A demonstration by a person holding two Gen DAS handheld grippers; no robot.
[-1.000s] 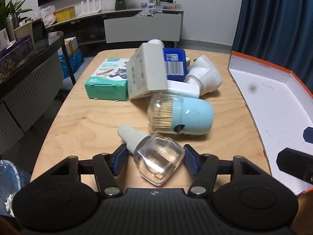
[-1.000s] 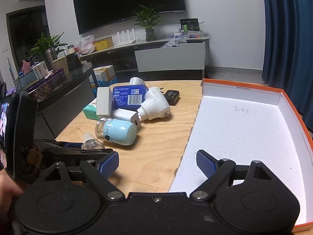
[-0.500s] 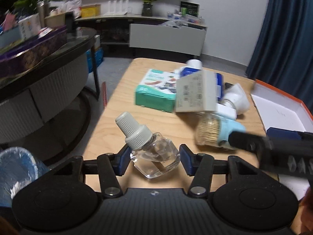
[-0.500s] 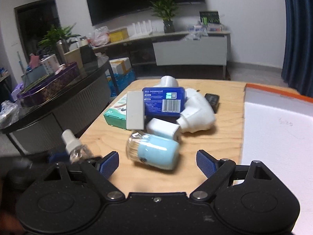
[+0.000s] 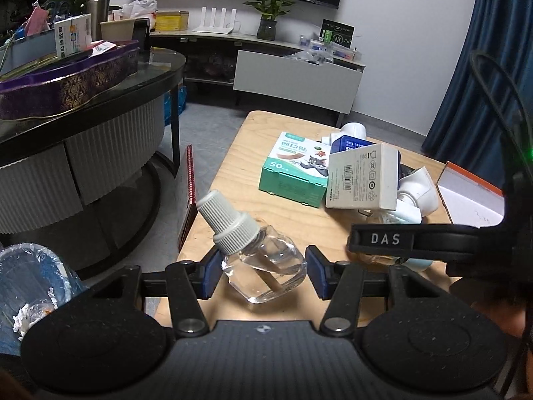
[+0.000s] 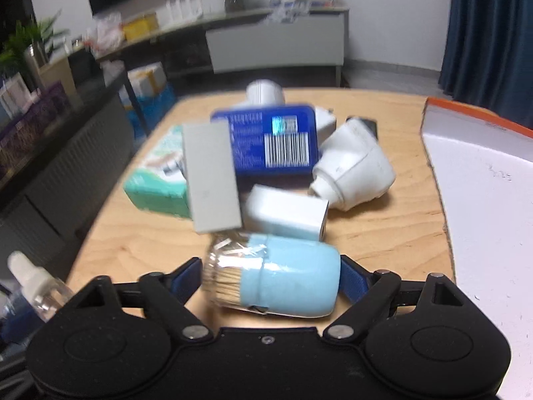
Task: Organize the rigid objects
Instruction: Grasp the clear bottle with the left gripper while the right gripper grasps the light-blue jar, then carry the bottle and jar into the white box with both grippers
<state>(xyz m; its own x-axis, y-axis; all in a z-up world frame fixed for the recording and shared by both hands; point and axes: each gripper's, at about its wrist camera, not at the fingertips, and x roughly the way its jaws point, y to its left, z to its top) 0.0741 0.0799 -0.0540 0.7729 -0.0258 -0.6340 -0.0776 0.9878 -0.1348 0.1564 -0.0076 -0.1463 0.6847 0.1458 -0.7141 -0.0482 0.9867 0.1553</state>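
The right gripper (image 6: 269,278) has just been closing its jaws around the blue-capped toothpick jar (image 6: 273,280), which lies on its side on the wooden table (image 6: 393,233) at the front of the pile; whether the pads press it yet I cannot tell. The left gripper (image 5: 263,268) is clamped on the clear refill bottle (image 5: 263,261). I'd squeeze the jar squarely across its ends, lift straight clear of the white charger (image 6: 284,213), then carry it to the orange-edged box (image 6: 483,173).
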